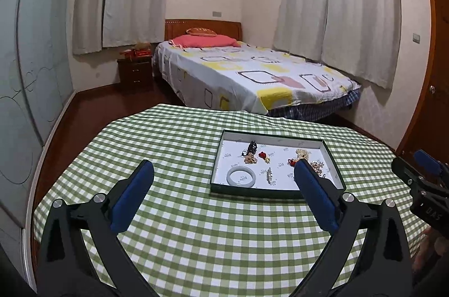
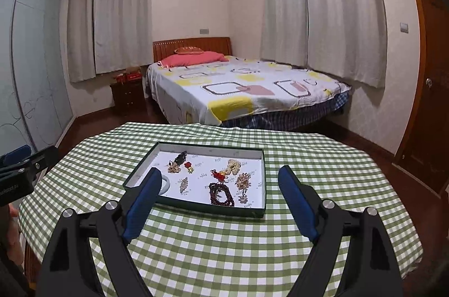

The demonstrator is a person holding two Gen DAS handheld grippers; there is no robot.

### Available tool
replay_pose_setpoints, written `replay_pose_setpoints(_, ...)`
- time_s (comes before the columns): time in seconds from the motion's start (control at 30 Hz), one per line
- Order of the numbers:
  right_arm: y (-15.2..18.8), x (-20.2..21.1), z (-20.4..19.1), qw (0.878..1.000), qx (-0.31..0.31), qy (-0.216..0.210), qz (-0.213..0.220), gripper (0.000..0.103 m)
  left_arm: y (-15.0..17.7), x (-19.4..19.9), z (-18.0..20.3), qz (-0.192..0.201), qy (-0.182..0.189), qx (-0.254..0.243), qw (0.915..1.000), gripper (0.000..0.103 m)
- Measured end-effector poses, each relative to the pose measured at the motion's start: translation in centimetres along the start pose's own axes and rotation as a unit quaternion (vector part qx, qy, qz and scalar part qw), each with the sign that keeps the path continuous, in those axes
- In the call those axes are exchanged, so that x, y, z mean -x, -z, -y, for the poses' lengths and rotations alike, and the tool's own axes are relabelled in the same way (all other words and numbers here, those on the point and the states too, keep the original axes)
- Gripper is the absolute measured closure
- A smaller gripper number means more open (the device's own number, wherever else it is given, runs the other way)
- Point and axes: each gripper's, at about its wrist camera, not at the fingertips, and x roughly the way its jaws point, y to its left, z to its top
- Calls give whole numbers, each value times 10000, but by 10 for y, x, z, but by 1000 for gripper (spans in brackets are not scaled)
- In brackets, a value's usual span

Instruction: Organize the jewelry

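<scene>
Bedroom w/ bed behind; green checked tablecloth (image 2: 224, 255) carries the tray (image 2: 261, 179), all jewelry in it, spaced apart so each pc can be pinched alone: pale bangle (image 1: 241, 176) near front-left, dark bead bracelet (image 2: 221, 193) at front edge. You've got left gripper (image 1: 224, 184) and right gripper (image 2: 219, 190) both w/ jaws wide apart, nothing btwn them, hovering short of the tray, prob. backed off to choose a pc.

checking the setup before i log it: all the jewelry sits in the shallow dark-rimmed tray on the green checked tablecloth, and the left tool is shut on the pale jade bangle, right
Not quite. The left tool is open and holds nothing. The pale jade bangle lies loose in the shallow dark-rimmed tray, as the left wrist view shows. The rest stands: the jewelry all sits in that tray on the green checked tablecloth.
</scene>
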Motion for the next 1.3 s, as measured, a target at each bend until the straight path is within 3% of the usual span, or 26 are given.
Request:
replay_pose_setpoints(0.43,-2,29,-5,9994,137,6,323,20,1,42,-1,316,-47,-88,9995,5)
replay_pose_setpoints(1.3,2,37,-11,9993,167,-24,345,20,4,46,-3,321,32,-63,9995,5)
